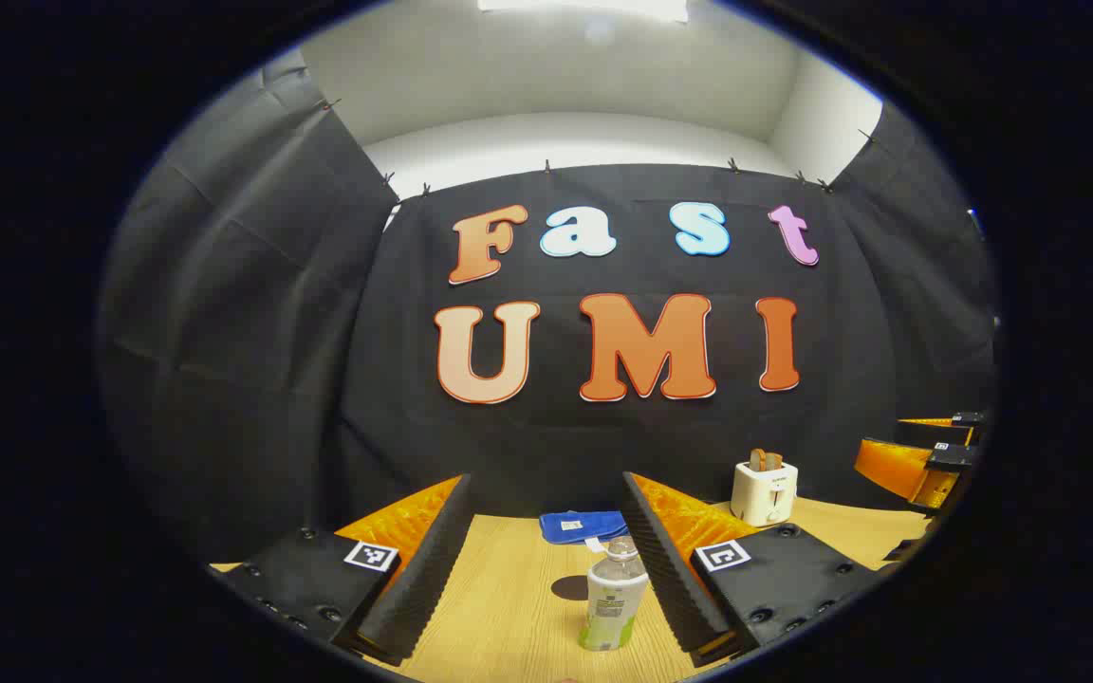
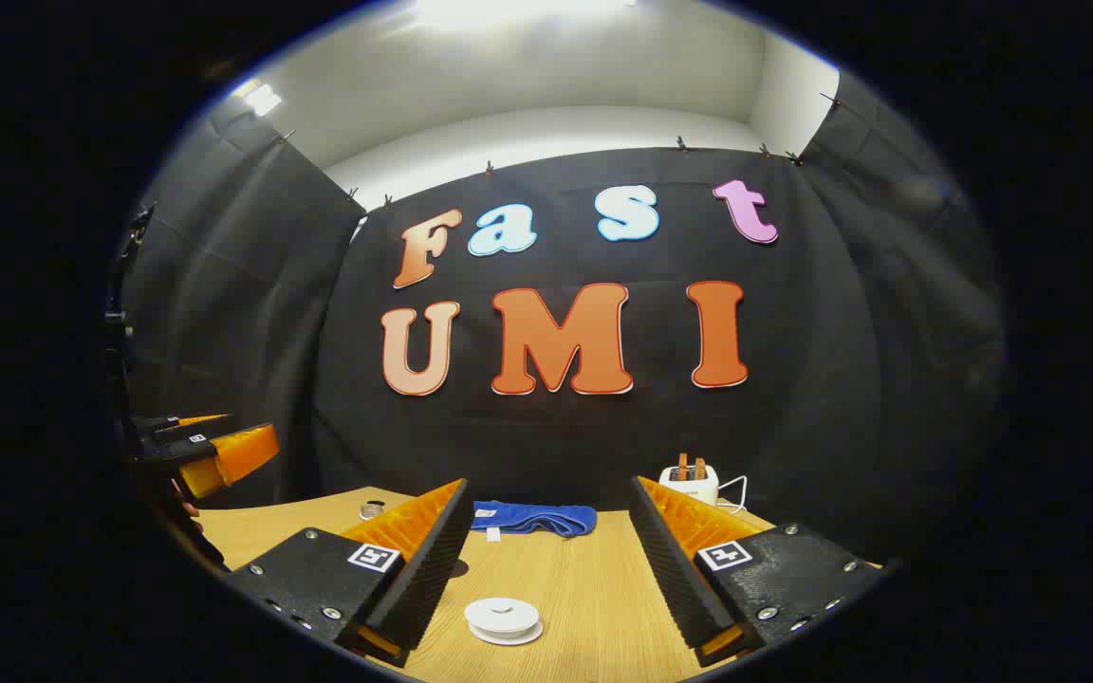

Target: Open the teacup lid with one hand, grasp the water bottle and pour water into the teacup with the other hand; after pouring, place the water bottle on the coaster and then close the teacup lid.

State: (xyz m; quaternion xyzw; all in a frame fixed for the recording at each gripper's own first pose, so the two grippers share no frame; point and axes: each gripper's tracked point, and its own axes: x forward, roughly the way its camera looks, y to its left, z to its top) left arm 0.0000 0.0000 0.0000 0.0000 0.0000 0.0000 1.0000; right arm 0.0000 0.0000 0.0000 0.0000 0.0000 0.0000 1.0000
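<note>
Bottle (image 1: pixel 615 595): clear plastic, green-white label, white cap, upright on wood-grain counter (image 1: pixel 509 607), nothing touching it. It stands between the left hand-held gripper (image 1: pixel 546 569) fingers, nearer the right one; jaws wide open, holding nothing. Water level can't tell. Blue cloth (image 1: pixel 584 526) lies folded behind bottle; white toaster (image 1: pixel 764 492) w/ two slices in its slots sits to bottle's right, farther back. Right hand-held gripper (image 2: pixel 546 569): wide open, empty; round white teacup lid (image 2: pixel 503 619) on counter between its fingers.
</note>
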